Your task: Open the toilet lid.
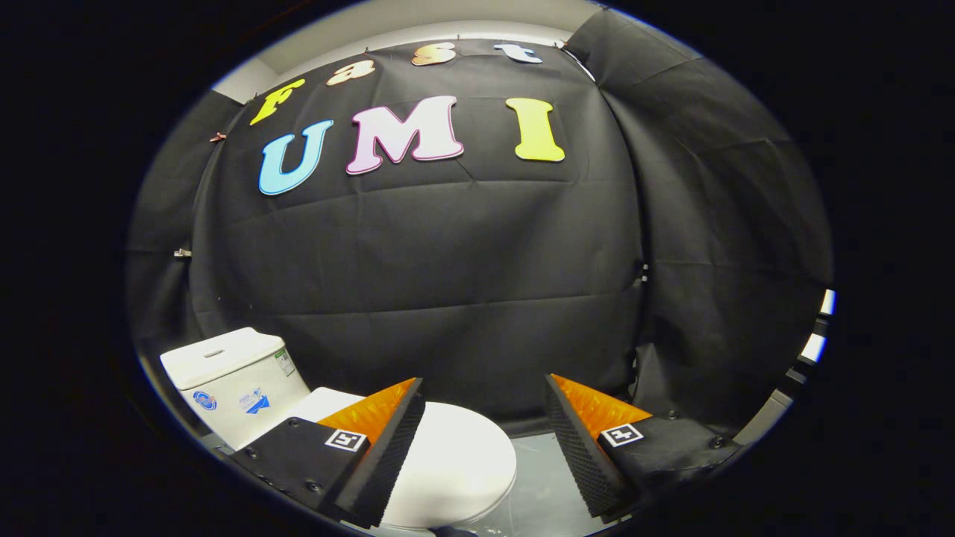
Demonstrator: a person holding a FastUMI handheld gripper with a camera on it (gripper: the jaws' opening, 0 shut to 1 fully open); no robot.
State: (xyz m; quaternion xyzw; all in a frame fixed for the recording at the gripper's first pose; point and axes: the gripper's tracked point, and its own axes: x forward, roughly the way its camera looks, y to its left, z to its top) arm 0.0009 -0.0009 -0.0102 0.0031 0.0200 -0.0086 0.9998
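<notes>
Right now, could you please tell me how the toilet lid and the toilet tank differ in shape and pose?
The toilet lid is a rounded oval lying flat and closed; the toilet tank is a boxy block standing upright behind it. The lid is plain, while the tank carries stickers. The lid sits partly behind the open gripper's left finger; the tank lies beyond it. Both are white.

Black two-finger gripper (485,447) is showing wedge-shaped fingers (388,455) with ribbed black inner pads, orange textured top faces, a square black-and-white marker on each, and dark screws in the black mounts behind them, fingers spread apart.
</notes>
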